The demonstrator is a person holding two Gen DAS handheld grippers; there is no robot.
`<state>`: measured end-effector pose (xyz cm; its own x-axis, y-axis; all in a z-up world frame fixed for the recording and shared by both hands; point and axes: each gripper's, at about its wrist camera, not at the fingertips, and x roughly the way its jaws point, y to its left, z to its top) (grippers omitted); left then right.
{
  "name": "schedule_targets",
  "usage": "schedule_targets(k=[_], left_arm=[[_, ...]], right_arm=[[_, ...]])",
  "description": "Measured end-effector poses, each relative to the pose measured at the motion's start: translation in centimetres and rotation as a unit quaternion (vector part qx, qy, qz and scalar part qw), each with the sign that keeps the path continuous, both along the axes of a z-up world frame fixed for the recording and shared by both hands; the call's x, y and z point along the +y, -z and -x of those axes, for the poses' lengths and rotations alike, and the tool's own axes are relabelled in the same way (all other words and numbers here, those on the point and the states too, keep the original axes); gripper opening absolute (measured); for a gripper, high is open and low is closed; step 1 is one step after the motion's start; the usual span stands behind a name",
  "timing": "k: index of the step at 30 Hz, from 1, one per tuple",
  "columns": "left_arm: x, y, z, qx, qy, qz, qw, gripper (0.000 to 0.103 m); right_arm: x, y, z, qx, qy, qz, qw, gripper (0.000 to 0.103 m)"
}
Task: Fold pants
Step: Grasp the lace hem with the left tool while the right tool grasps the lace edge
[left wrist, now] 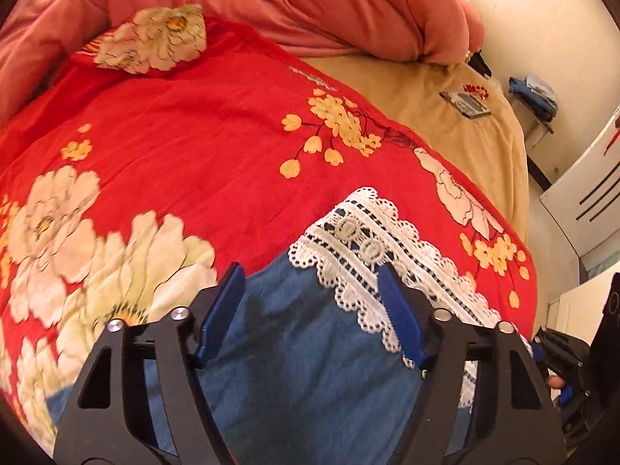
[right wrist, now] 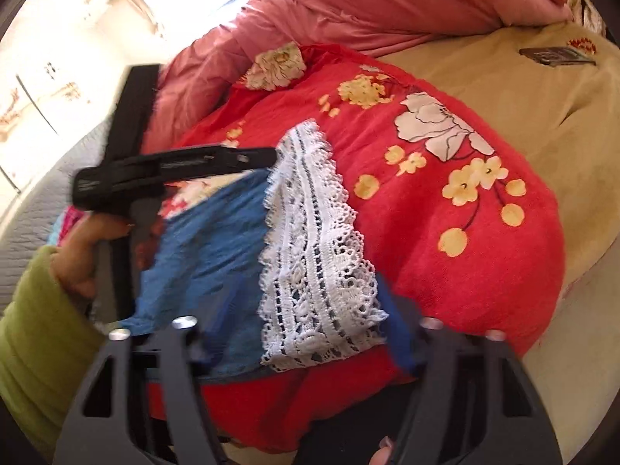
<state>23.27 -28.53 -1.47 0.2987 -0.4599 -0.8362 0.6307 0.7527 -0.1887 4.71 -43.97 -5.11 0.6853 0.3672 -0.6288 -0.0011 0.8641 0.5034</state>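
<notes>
Home bedroom: bed (left wrist: pixel 465 124) with tan sheet, red floral blanket (left wrist: pixel 193 135), bunched pink quilt (right wrist: pixel 387 4), white wardrobe (left wrist: pixel 589 193) by the wall.

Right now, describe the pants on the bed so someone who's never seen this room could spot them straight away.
Look at the bed, where a red flowered blanket covers the near part. On its near edge lie the pants, blue denim between the two grippers. They are the only blue cloth on the red, and their end carries a wide band of white lace trim.

No text, label or number can be read anywhere.
</notes>
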Motion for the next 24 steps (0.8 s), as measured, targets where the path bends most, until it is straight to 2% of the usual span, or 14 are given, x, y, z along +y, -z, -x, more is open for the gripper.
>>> schedule_targets(k=[3,6,8,11,14,18,21,23,24], left_arm=[[-0.8,0.4,-1.1,0.015,0.016,0.005,0.9998,0.052],[-1.5,0.8,-1.8,0.018,0.032,0.005,0.9993,0.049],[-1.7,1.2,-2.3,0.032,0.046,0.015,0.9983,0.049],[-1.6,1.6,-2.7,0.048,0.066,0.032,0.9961,0.049],[-1.0,2.1,-3.0,0.068,0.083,0.059,0.9924,0.049],[-0.6,2.6,-3.3,0.081,0.094,0.083,0.9888,0.049],[-0.8,2.7,-3.3,0.079,0.099,0.084,0.9884,0.049],[-1.0,2.7,-3.2,0.077,0.099,0.083,0.9886,0.049],[-1.0,2.7,-3.1,0.078,0.098,0.086,0.9884,0.045]], right_arm=[[0.2,-0.3,0.2,-0.008,0.000,0.000,1.000,0.056],[0.2,-0.6,0.3,-0.019,-0.002,-0.006,1.000,0.042],[0.8,-0.8,-0.1,-0.016,-0.012,0.005,1.000,0.042],[1.1,0.0,-1.0,0.014,-0.002,0.020,1.000,0.044],[0.7,0.7,-1.4,0.032,-0.001,0.001,0.999,0.044],[0.6,1.0,-1.9,0.034,-0.006,-0.020,0.999,0.045],[1.0,0.9,-2.0,0.023,-0.019,-0.030,0.999,0.032],[0.9,0.9,-2.0,0.017,-0.020,-0.046,0.999,0.032],[0.9,0.9,-2.0,0.015,-0.021,-0.053,0.998,0.032]])
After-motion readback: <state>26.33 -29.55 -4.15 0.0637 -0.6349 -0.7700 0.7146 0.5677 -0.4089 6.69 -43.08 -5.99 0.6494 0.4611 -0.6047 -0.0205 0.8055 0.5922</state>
